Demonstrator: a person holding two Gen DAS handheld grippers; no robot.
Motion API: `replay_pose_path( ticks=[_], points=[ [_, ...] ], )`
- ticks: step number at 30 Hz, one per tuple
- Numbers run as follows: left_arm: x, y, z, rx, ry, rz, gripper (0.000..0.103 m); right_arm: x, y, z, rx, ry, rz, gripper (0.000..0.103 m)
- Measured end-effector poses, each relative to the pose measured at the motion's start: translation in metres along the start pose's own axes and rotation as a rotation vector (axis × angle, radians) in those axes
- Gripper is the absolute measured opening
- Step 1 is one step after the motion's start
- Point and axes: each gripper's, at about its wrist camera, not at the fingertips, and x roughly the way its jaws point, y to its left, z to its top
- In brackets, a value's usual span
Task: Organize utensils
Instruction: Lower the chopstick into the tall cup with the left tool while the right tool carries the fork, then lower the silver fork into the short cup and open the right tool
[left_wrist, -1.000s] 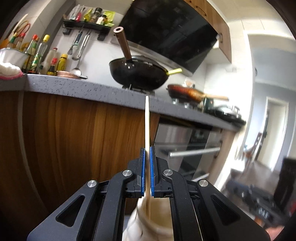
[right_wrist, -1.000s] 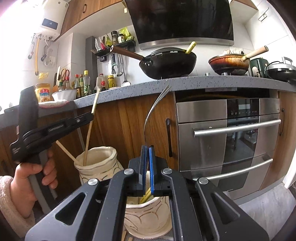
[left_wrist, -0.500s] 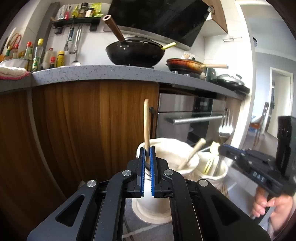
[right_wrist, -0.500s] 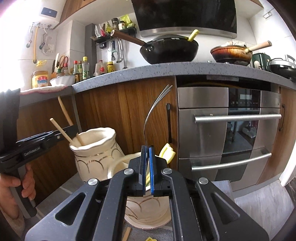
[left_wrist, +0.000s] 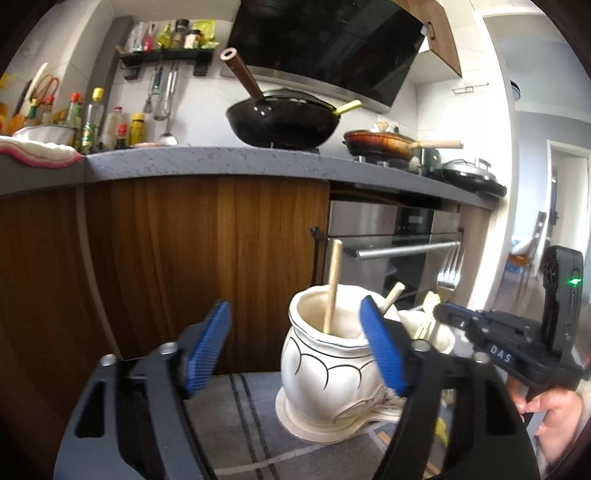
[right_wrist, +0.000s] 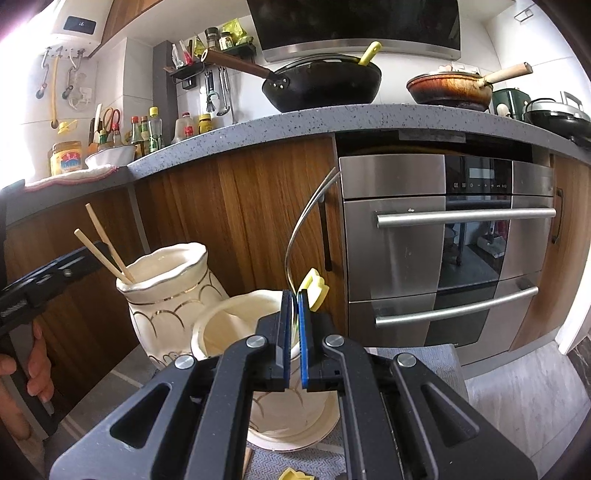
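Both grippers were matte black, open-framed linkages with silver screw heads and ribbed blue pads (left_wrist: 207, 350). The right gripper (left_wrist: 443, 314) bore white "DAS" lettering and a green light. A fuzzy pale sleeve (left_wrist: 581, 391) showed.

White letters "DAS" stand on the black body of the right hand-held gripper (left_wrist: 458, 320), seen from the left wrist view. A wall unit (right_wrist: 75, 27) at upper left of the right wrist view carries a small lit display (digits too blurred to read). Oven panel (right_wrist: 484, 173) symbols and jar (right_wrist: 65, 158) label: illegible.
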Motion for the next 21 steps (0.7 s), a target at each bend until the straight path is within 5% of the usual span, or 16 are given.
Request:
replay_pose_path(
  ticks=[8, 11, 15, 21],
  points=[
    [-0.006, -0.006, -0.013, 0.006, 0.000, 0.041, 0.094, -0.005, -0.003, 0.001, 0.005, -0.014, -0.013, 0.006],
    [-0.009, -0.008, -0.018, 0.008, 0.001, 0.047, 0.095, -0.007, -0.003, 0.002, 0.007, -0.023, -0.017, 0.022],
    [-0.011, -0.011, -0.025, 0.022, 0.020, 0.044, 0.096, -0.012, -0.004, 0.003, 0.007, -0.032, -0.032, 0.026],
    [-0.015, -0.016, -0.031, 0.032, 0.048, 0.047, 0.097, -0.027, -0.007, 0.003, 0.024, -0.046, -0.056, 0.062]
  ],
)
